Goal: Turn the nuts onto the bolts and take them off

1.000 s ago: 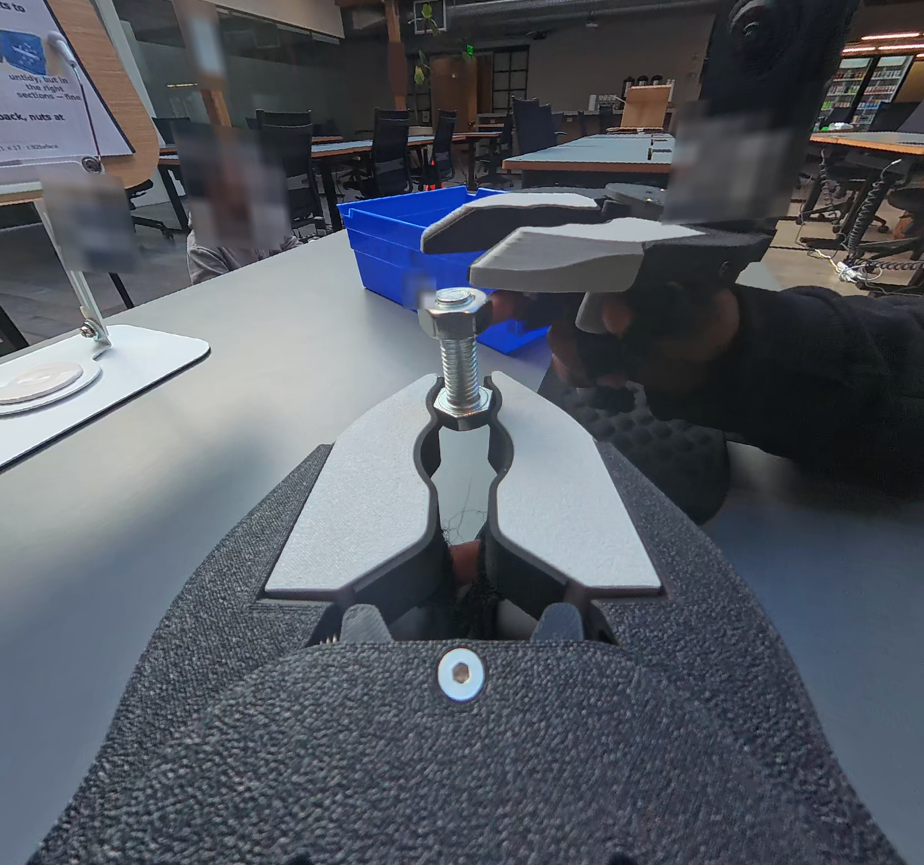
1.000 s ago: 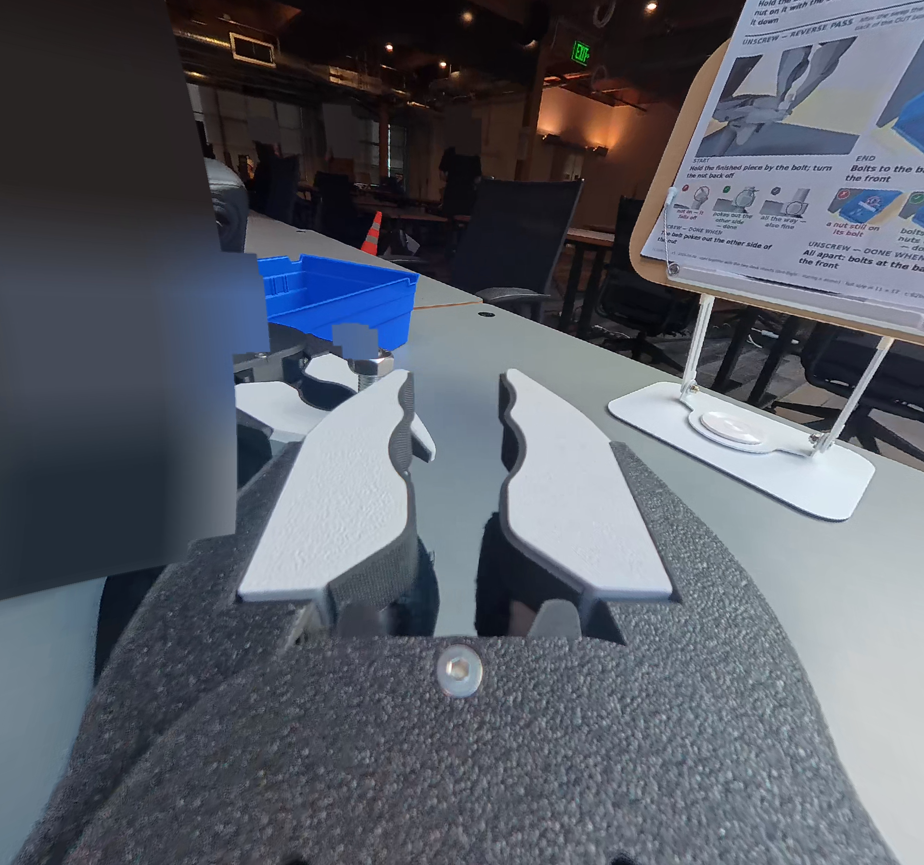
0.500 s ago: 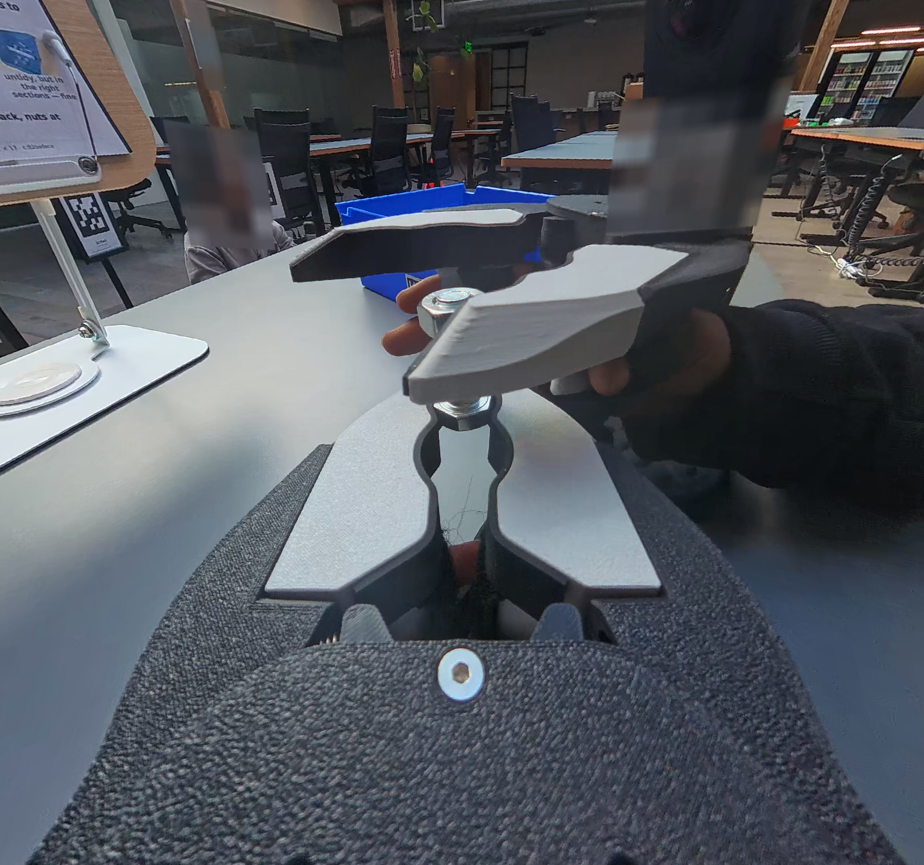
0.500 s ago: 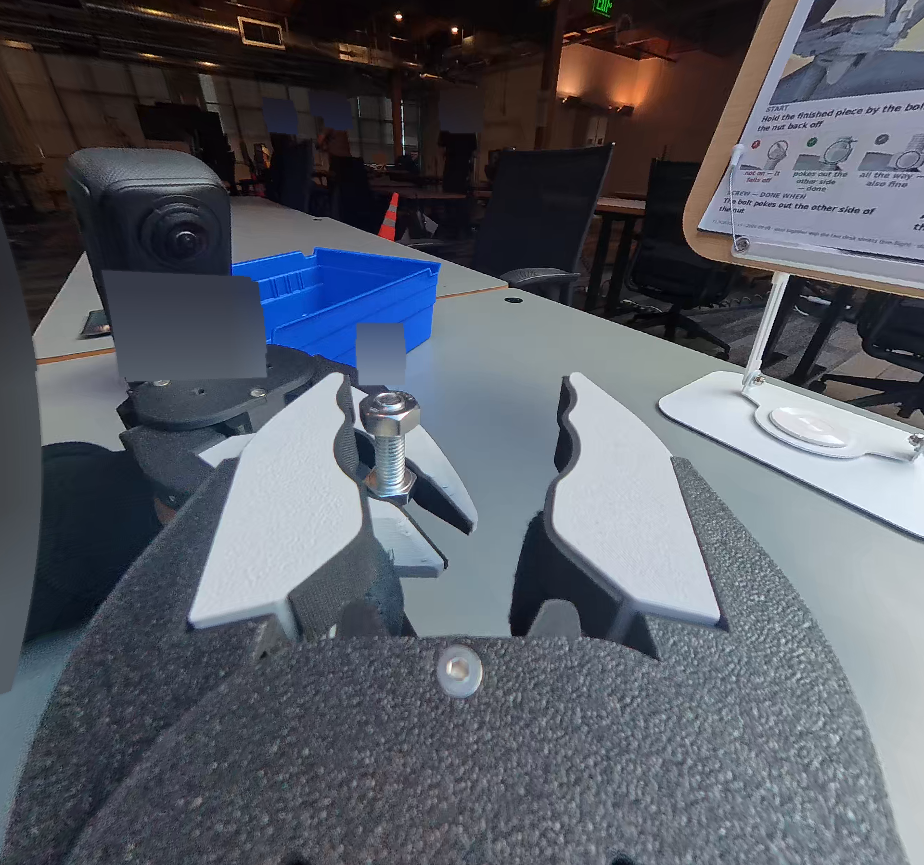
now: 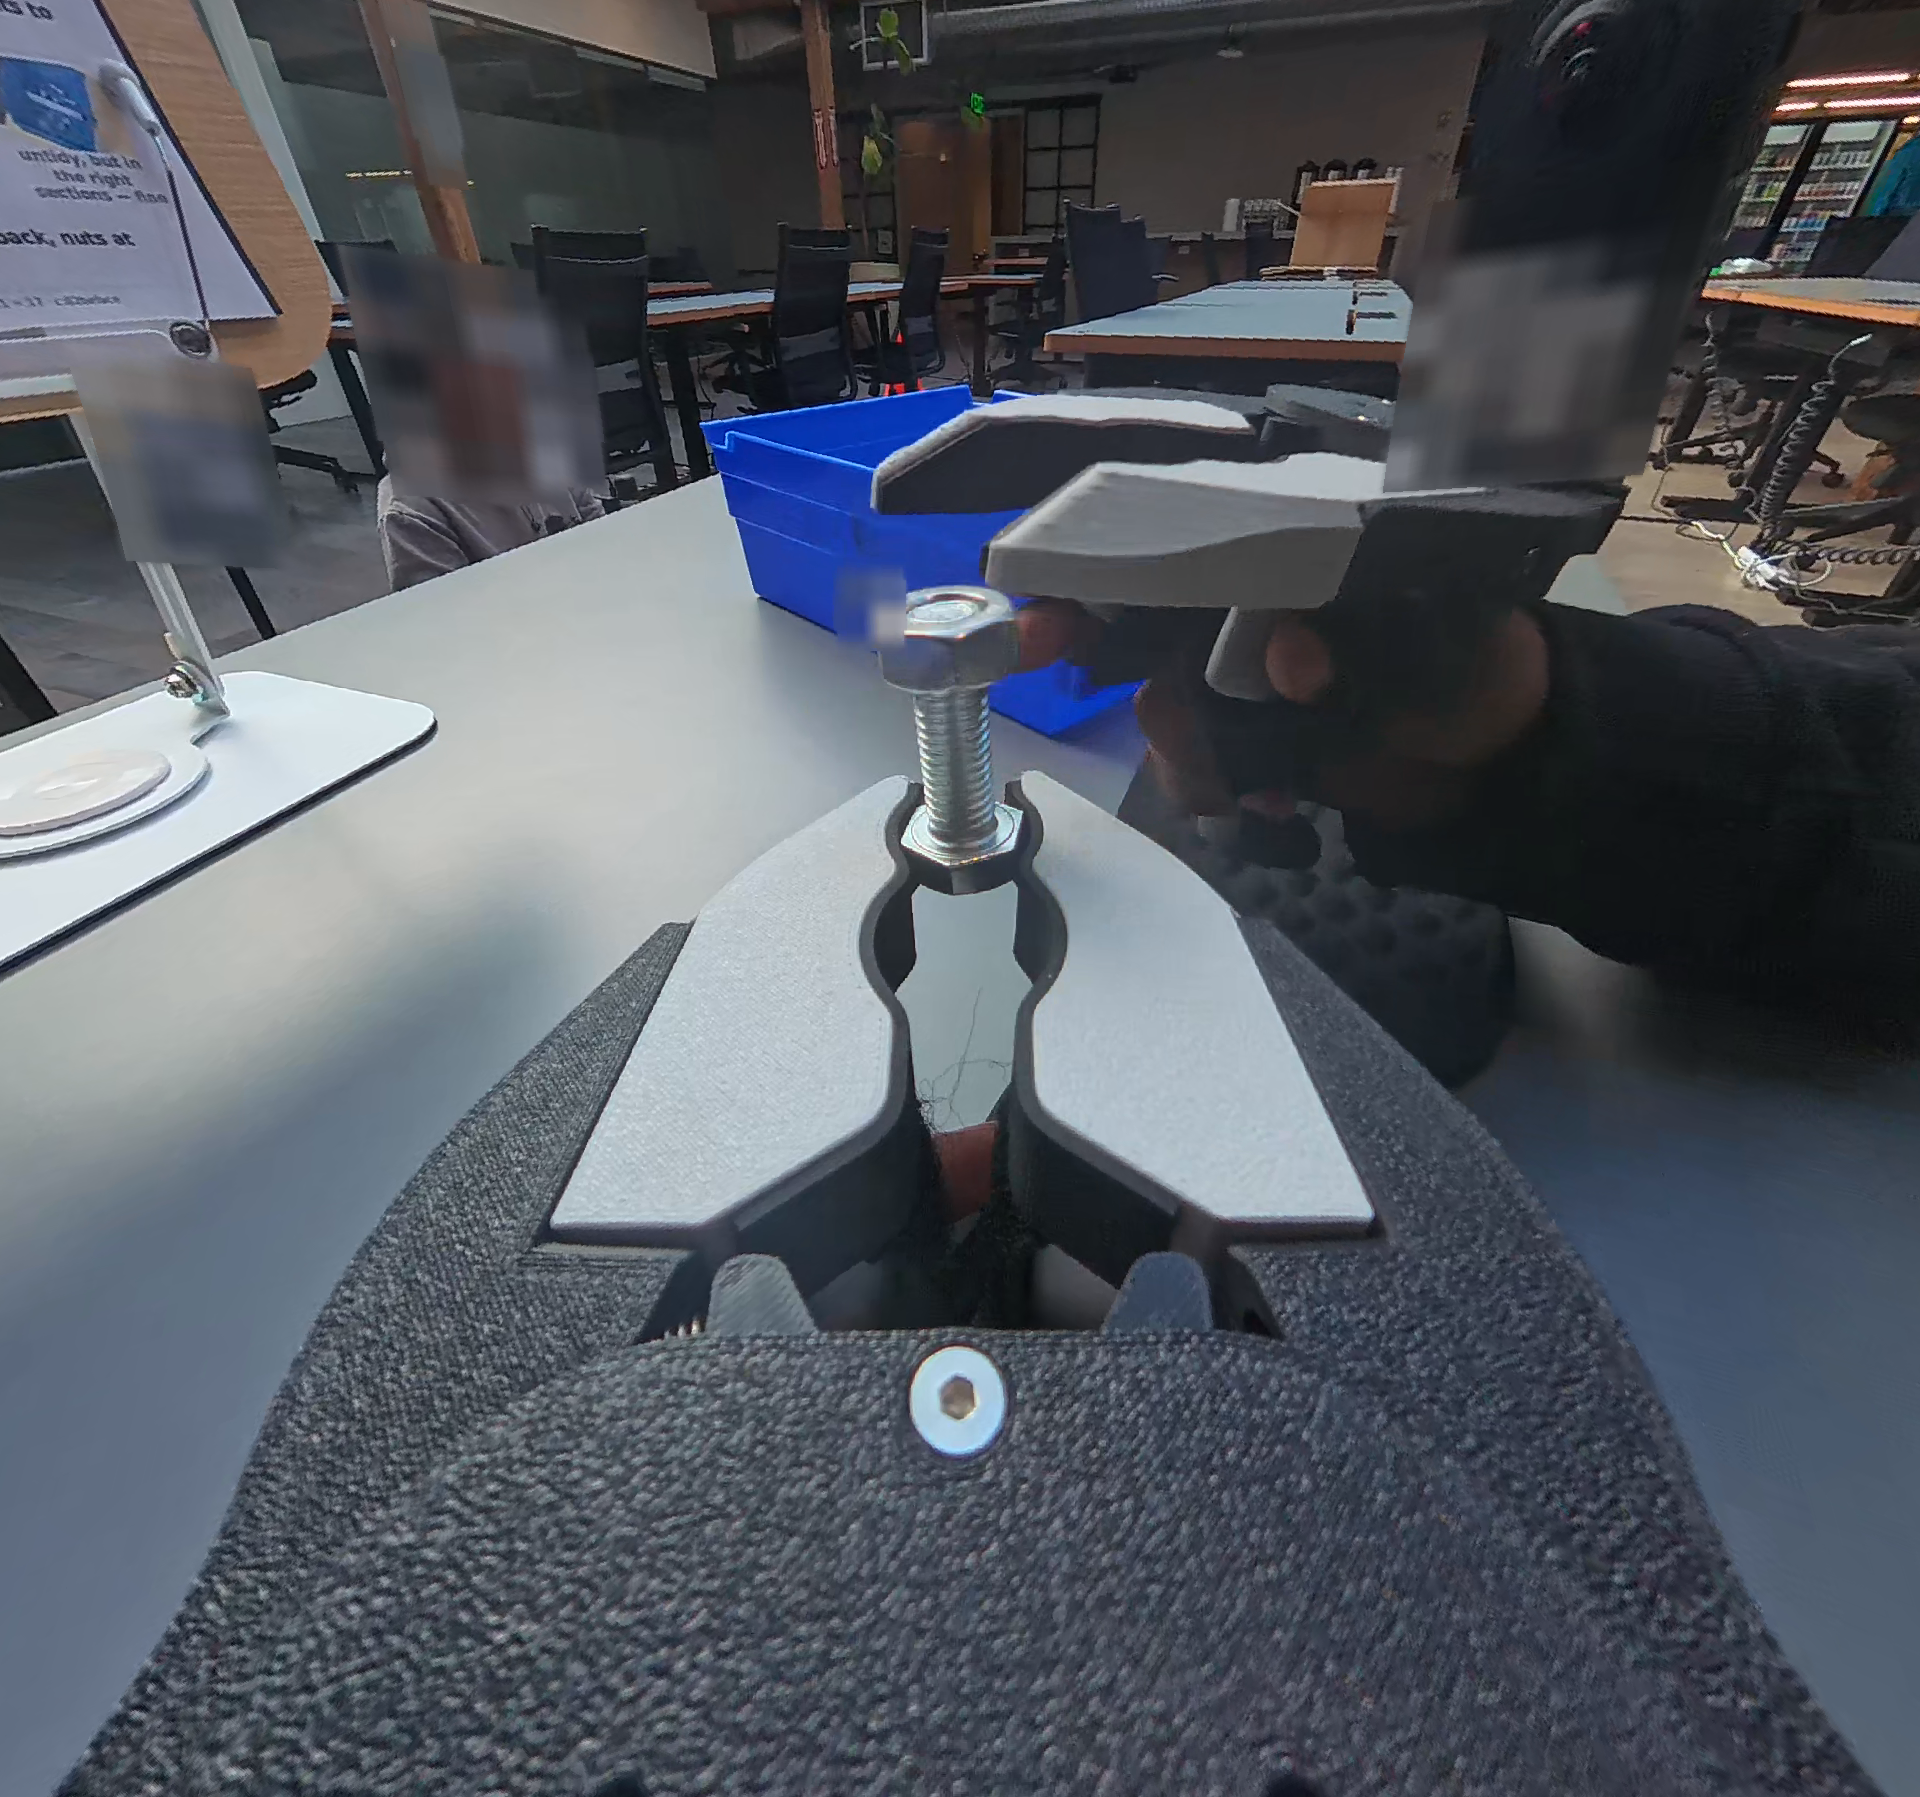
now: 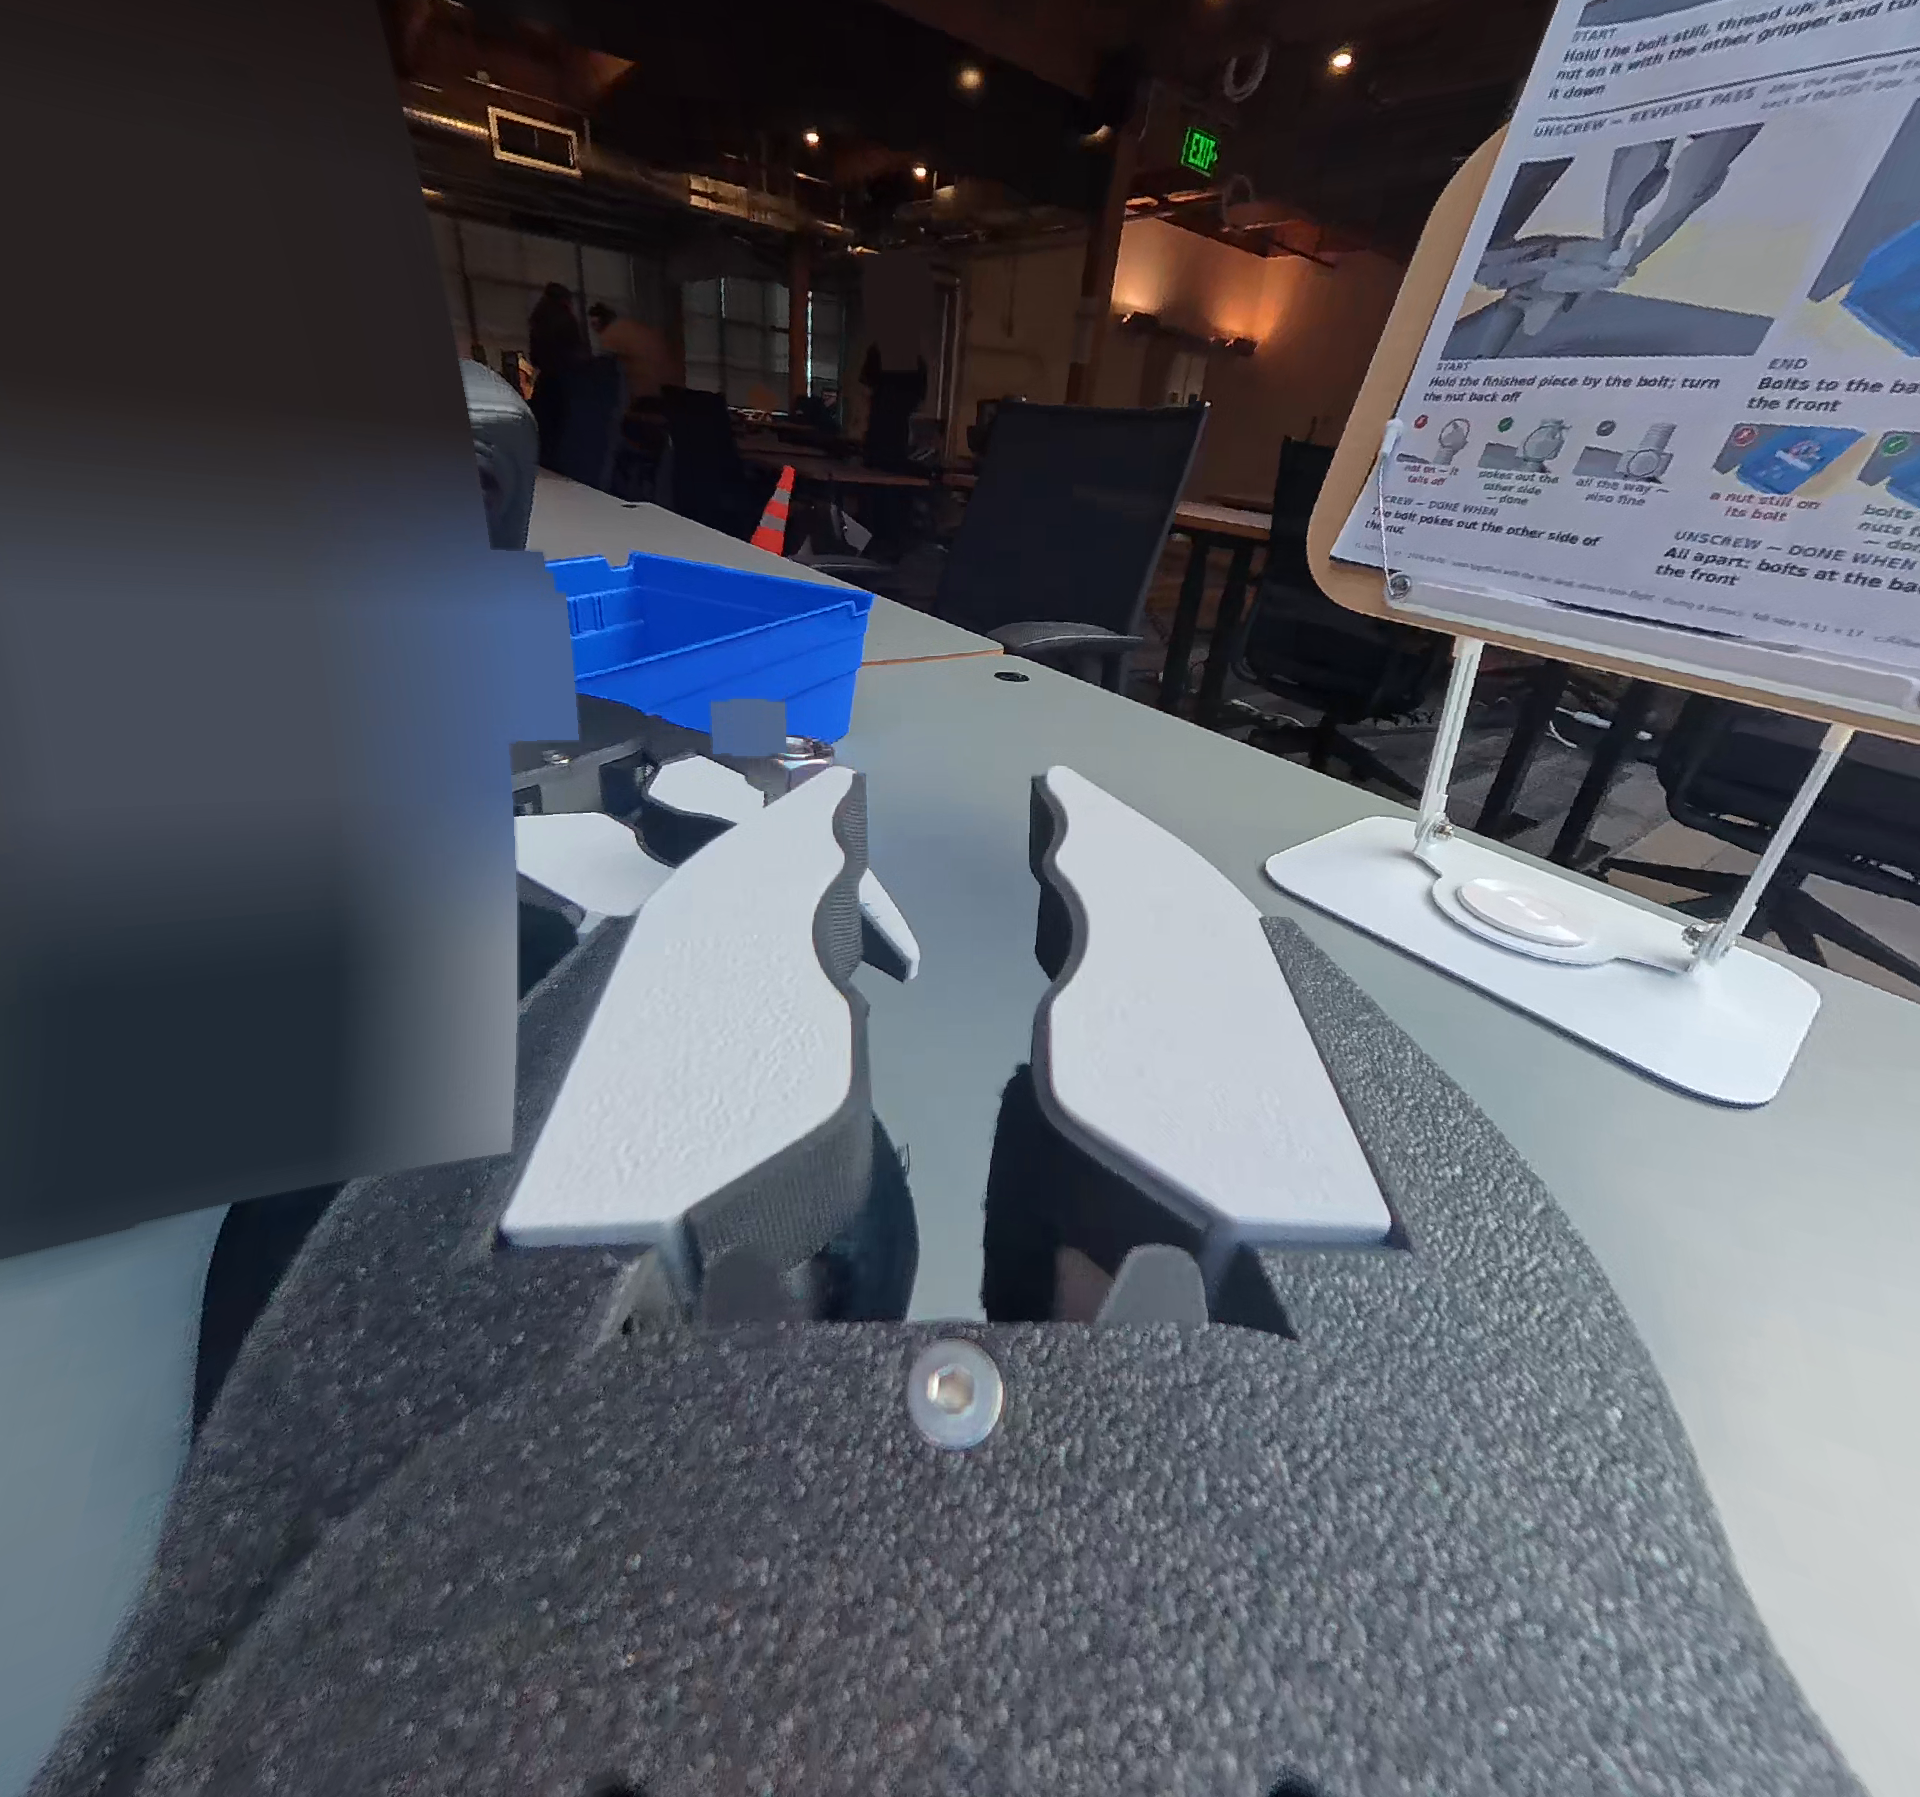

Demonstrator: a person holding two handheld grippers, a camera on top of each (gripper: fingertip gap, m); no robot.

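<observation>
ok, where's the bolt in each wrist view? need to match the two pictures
Left wrist view: bolt stands upright at centre, its lower hex end clamped at the left gripper tips.
Right wrist view: only its top peeks above the near finger, left of centre.
Shared landmark: blue bin behind it.

On the grey table (image 5: 520, 916) we see a blue bin (image 5: 821, 500) and a white stand (image 6: 1538, 958) holding an instruction sheet (image 6: 1704, 293); behind, dark office chairs (image 6: 1070, 511) and an orange cone (image 6: 774, 511)
</observation>
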